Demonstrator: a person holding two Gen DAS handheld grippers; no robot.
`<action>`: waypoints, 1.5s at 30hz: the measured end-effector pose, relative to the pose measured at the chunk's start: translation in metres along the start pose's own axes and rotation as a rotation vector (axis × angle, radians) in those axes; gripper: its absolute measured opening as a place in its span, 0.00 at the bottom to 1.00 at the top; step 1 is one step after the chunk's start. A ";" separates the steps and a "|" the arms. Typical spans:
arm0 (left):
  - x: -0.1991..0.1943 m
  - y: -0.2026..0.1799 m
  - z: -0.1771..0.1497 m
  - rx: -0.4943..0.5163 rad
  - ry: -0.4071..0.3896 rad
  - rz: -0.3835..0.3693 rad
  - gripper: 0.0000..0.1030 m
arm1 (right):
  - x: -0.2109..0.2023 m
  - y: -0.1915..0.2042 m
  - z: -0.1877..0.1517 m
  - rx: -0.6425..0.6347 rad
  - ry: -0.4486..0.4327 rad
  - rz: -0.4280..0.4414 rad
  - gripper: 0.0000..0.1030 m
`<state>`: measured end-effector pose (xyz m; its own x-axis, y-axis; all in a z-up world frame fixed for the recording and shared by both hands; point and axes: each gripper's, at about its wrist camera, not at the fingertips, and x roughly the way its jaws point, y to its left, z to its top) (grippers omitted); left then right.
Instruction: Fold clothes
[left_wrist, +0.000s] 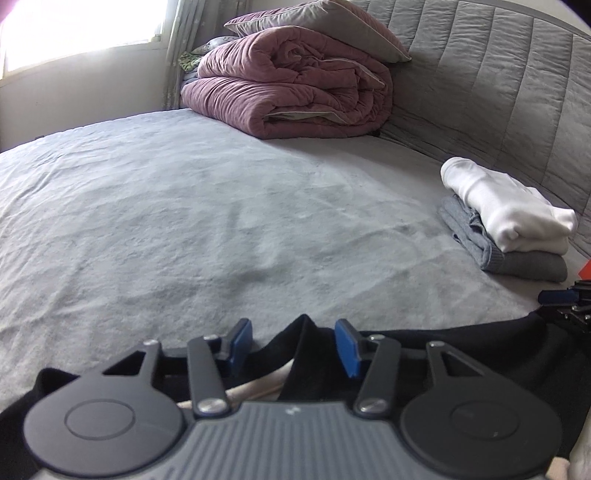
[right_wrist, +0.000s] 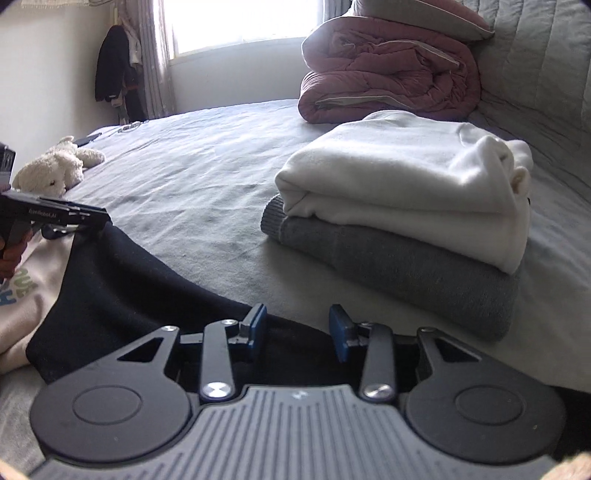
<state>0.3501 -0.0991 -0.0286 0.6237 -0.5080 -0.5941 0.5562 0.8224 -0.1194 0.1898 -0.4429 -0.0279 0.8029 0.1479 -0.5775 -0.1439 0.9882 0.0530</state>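
Your left gripper (left_wrist: 293, 343) sits low over the black garment (left_wrist: 461, 350), its blue pads parted with a raised fold of the dark cloth standing between them; the pads look clear of the fabric, though the view there is murky. Your right gripper (right_wrist: 297, 328) is likewise unclenched, jaws apart over the same garment's edge, gripping nothing. The black garment lies on the bed (left_wrist: 184, 221) just in front of the folded pile, where a white sweater (right_wrist: 406, 184) rests on a grey one (right_wrist: 406, 273). Beyond that pile, a rolled pink duvet (left_wrist: 288, 96) sits by the headboard. A plush toy (right_wrist: 55, 170) lies well to the pile's left.
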 end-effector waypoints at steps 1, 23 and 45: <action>0.001 -0.003 0.000 0.000 0.004 0.001 0.28 | 0.000 0.001 0.000 -0.005 0.000 0.003 0.27; 0.013 0.003 -0.001 -0.166 -0.074 0.045 0.32 | -0.007 -0.012 0.006 0.055 -0.053 -0.109 0.19; -0.007 -0.010 -0.003 -0.115 -0.198 0.091 0.12 | -0.011 0.016 0.003 -0.123 -0.118 -0.117 0.03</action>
<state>0.3388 -0.1027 -0.0256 0.7699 -0.4617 -0.4405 0.4337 0.8850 -0.1695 0.1801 -0.4285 -0.0183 0.8793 0.0431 -0.4743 -0.1094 0.9876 -0.1131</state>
